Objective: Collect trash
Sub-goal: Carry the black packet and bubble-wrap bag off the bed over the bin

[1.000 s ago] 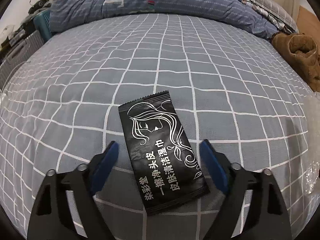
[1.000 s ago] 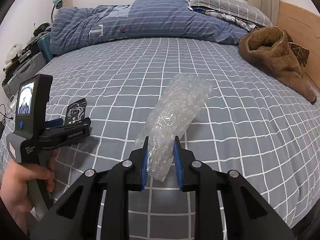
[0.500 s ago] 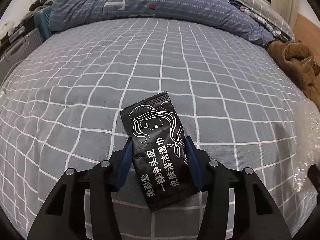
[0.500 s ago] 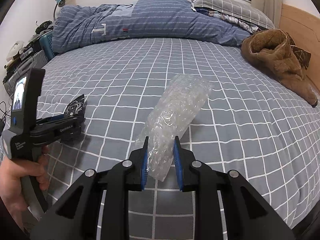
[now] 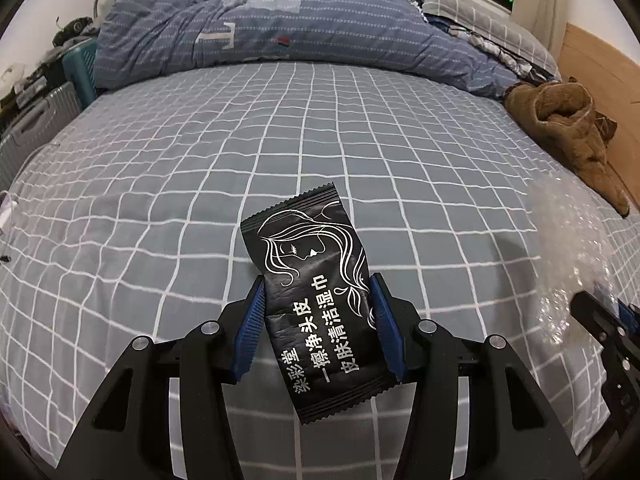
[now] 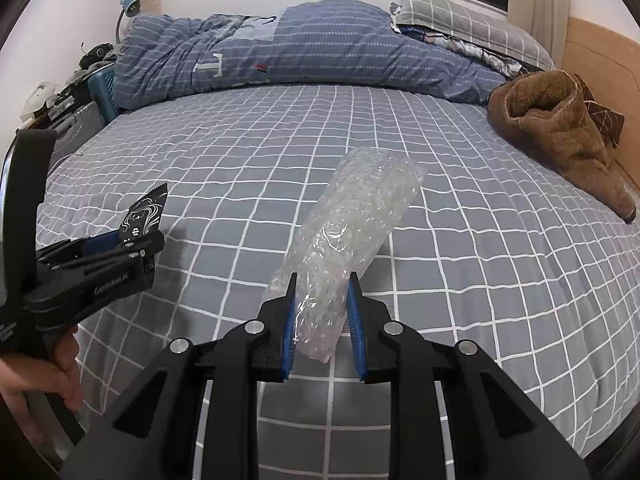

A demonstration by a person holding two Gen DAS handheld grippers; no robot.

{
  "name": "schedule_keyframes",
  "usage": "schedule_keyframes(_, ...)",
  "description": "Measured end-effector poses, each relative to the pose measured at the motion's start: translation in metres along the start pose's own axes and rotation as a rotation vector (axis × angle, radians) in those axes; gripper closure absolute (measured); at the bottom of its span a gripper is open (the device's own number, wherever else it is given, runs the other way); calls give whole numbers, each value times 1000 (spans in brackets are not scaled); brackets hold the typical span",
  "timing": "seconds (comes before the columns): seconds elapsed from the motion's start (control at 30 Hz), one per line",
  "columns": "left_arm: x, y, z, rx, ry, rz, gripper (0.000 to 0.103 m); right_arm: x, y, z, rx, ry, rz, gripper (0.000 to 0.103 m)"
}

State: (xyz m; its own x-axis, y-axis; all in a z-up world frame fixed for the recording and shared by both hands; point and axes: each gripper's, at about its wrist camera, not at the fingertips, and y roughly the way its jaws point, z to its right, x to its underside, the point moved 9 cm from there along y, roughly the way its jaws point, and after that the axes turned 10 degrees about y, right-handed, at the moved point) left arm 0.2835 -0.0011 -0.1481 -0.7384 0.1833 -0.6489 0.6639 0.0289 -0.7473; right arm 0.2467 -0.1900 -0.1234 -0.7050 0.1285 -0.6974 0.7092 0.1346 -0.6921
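Checked bedsheet (image 5: 280, 152), rumpled duvet (image 5: 320, 28), perhaps bedroom

A bed sheet (image 5: 280, 152) in grey with a white grid covers the mattress. Along its far side lies a rumpled blue striped duvet (image 5: 280, 36), and past that, toward the right, a grey checked pillow (image 6: 452, 16). A brown fleecy garment (image 6: 560, 136) sits bunched at the right edge — beside a wooden headboard (image 6: 600, 56). At the far left stand a grey suitcase (image 5: 36, 120) and a teal case (image 5: 82, 68), with a small blue lamp (image 6: 127, 4) above.
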Motion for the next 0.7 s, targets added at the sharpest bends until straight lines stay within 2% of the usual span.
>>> schedule_keyframes(0.7,40,-54,30,49,31,14,53,33,-48,-1,-6,-7,13,82)
